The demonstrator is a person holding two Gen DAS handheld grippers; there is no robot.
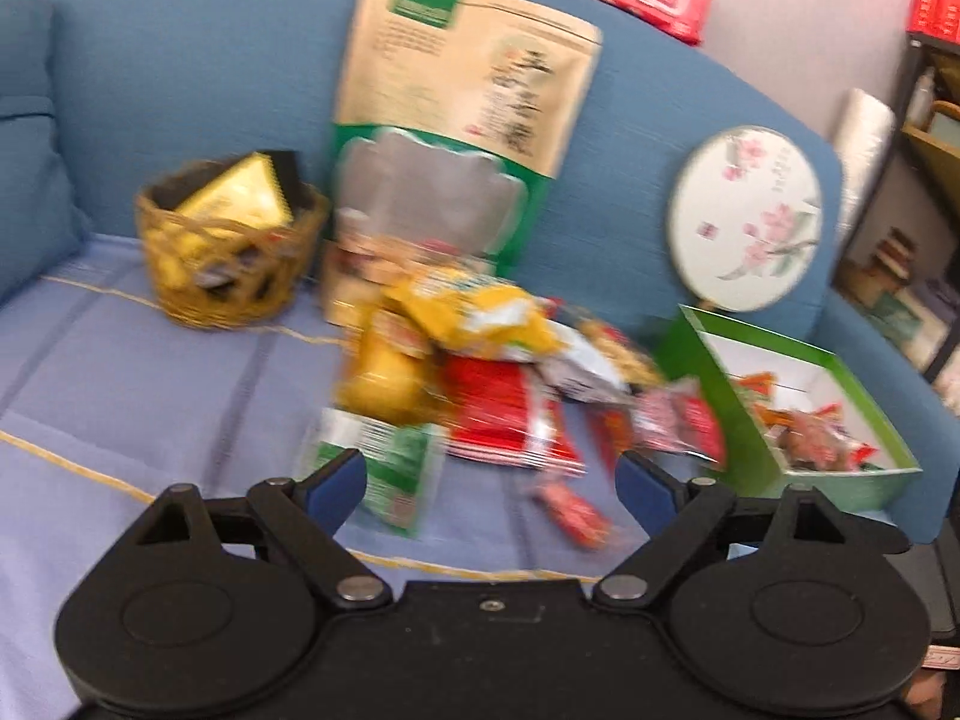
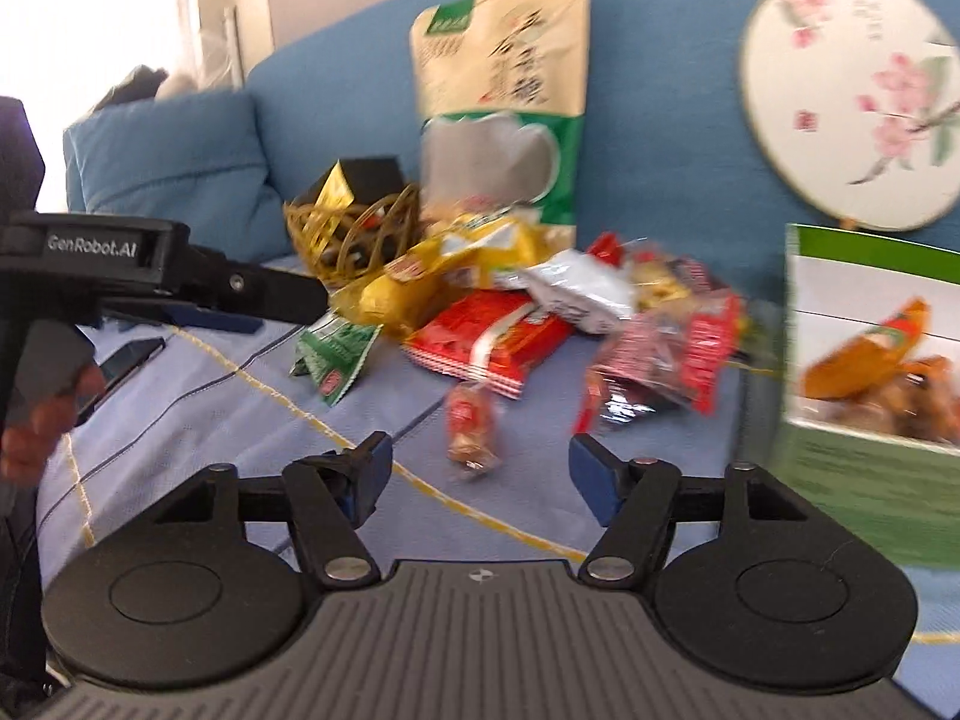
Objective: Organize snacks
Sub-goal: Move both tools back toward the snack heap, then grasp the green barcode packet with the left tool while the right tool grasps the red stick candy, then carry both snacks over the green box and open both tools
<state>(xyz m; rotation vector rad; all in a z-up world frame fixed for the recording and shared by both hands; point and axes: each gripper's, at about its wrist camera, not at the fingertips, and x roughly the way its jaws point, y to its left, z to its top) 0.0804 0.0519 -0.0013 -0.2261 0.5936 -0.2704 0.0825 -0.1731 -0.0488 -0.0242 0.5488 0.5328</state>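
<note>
A heap of snack packets [image 1: 480, 360] [image 2: 540, 300] lies on the sofa seat, with yellow, red, white and green wrappers. A woven basket [image 1: 228, 246] [image 2: 354, 234] with a yellow packet stands to its left. To the right, a green box [image 1: 798, 396] [image 2: 870, 384] holds several snacks. My left gripper [image 1: 489, 480] is open above a green packet [image 1: 384, 468] and a small red packet [image 1: 570, 510], pads touching nothing. My right gripper [image 2: 480, 480] is open just short of a small red packet [image 2: 471, 426]. The left gripper [image 2: 288, 306] also shows from the side in the right wrist view.
A tall beige and green bag [image 1: 462, 138] [image 2: 504, 102] leans on the blue sofa back [image 1: 180, 90]. A round flowered fan [image 1: 744, 210] [image 2: 852, 96] rests beside it. A blue cushion [image 2: 174, 168] sits at the left, a dark phone [image 2: 120, 360] on the lilac cover, shelves [image 1: 924, 180] at right.
</note>
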